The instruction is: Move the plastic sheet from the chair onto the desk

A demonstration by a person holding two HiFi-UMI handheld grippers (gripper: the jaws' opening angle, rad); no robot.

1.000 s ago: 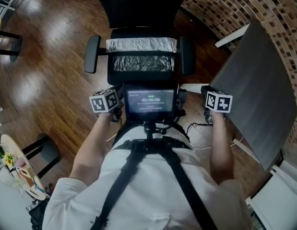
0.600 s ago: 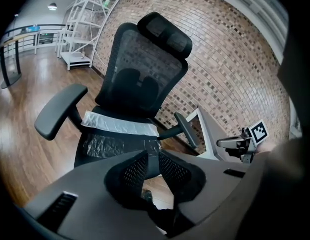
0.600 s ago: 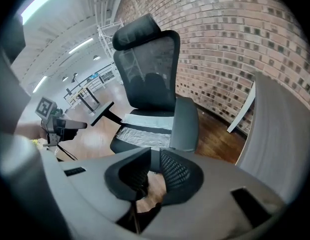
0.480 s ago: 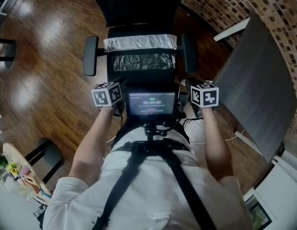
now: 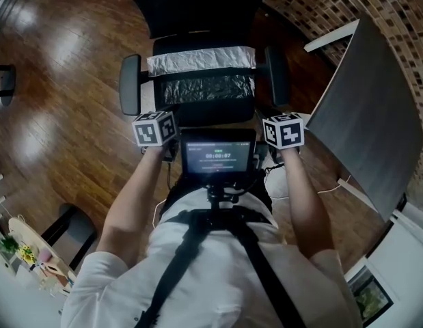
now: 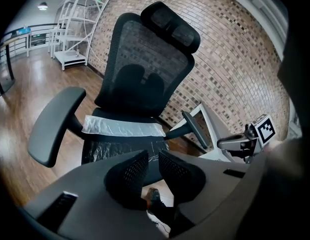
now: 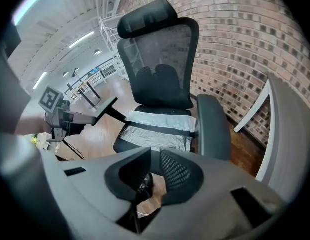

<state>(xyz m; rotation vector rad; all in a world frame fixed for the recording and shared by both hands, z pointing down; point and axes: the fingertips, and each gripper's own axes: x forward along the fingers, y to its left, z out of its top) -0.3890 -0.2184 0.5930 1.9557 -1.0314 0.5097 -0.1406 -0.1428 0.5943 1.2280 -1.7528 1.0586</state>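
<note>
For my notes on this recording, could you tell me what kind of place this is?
Probably an office or loft-style workspace: a black mesh office chair stands by a dark desk, on a wooden floor, with a brick wall behind.

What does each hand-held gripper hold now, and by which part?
Nothing. The left hand-held gripper and the right hand-held gripper each show a narrow, empty gap between the jaws. The plastic sheet lies untouched on the chair.
</note>
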